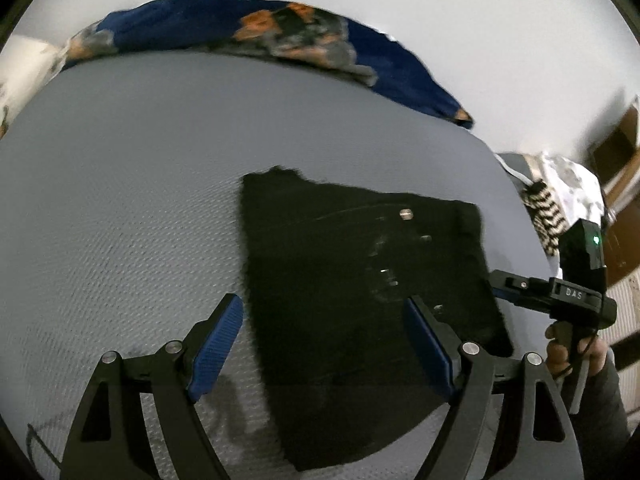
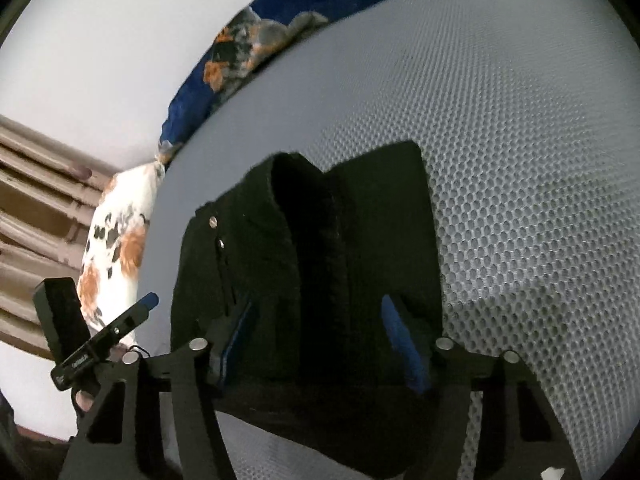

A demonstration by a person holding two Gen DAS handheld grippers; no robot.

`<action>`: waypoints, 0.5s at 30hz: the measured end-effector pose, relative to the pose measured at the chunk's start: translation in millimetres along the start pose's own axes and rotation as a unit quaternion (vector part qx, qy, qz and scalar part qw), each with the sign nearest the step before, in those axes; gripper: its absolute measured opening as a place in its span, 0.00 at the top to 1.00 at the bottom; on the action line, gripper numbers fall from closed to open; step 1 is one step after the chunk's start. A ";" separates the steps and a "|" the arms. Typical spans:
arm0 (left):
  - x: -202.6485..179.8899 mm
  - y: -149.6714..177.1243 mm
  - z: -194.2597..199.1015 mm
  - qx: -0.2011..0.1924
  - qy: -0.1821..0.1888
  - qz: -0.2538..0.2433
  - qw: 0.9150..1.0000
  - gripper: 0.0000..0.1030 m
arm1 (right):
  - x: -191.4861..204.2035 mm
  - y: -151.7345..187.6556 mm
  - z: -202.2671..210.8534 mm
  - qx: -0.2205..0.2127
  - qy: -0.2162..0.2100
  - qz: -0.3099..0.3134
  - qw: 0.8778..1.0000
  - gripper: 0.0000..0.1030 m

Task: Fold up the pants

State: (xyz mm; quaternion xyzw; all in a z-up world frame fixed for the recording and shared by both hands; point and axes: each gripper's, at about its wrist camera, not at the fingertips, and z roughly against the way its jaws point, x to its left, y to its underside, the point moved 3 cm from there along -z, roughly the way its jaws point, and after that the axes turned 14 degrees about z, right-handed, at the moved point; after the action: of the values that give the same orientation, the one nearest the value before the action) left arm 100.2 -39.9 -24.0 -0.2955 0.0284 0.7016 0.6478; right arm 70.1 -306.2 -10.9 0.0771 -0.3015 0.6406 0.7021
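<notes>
Left tongs (image 1: 322, 320): spread wide above the pants' edge, pinching nothing.
Right tongs (image 2: 316, 328): part spread, straddling a raised fold; contact unclear.
Pants (image 1: 352, 280): black, folded, on grey mattress (image 1: 120, 200).

Left gripper (image 1: 322, 328): tilted down over the mattress (image 1: 120, 200); jaws spread wide, blue pads (image 1: 218, 344) apart, nothing pinched between them.
Right gripper (image 2: 316, 332): tilted down at the mattress's edge; jaws half apart, straddling the pants (image 2: 312, 240); whether the pads press the cloth cannot be told.
Right hand (image 1: 572, 348): just off the mattress, fingers curled round the handle, grey sleeve behind.
Left hand (image 2: 86, 400): off the mattress's corner, only fingertips showing under the handle.
</notes>
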 end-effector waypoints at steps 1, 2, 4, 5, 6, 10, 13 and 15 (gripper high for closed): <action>3.8 0.7 0.4 0.000 -0.003 0.004 1.000 0.21 | -0.8 -0.3 -1.6 0.000 -0.006 0.003 1.000 0.43; 7.6 1.2 -0.2 0.000 -0.009 0.009 1.000 0.21 | -1.9 -0.4 -1.9 -0.001 -0.011 0.006 1.000 0.43; 12.3 1.6 -1.3 0.002 -0.014 0.013 1.000 0.21 | -2.0 -3.7 -5.4 -0.004 -0.022 0.011 1.000 0.43; 14.4 2.2 -2.8 0.004 -0.021 0.016 1.000 0.21 | -2.4 -4.9 -6.7 -0.007 -0.028 0.013 1.000 0.43; 14.3 2.4 -4.0 0.004 -0.024 0.016 1.000 0.21 | -3.5 -6.2 -8.0 -0.009 -0.036 0.012 0.999 0.44; 15.1 5.3 -9.2 0.008 -0.033 0.016 0.999 0.21 | -6.8 -11.3 -23.0 -0.002 -0.072 0.005 0.997 0.58; 15.2 7.5 -13.8 0.012 -0.042 0.016 0.999 0.21 | -7.2 -18.5 -29.2 -0.011 -0.085 0.012 0.996 0.59; 15.2 8.7 -16.1 0.011 -0.049 0.014 0.999 0.21 | -6.3 -23.4 -32.4 -0.011 -0.091 0.016 0.996 0.61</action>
State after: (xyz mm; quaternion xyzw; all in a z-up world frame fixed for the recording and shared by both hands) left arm 98.4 -34.5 -47.1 -0.2533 0.0082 0.7236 0.6419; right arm 102.7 -299.5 -33.8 0.1224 -0.3725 0.6385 0.6623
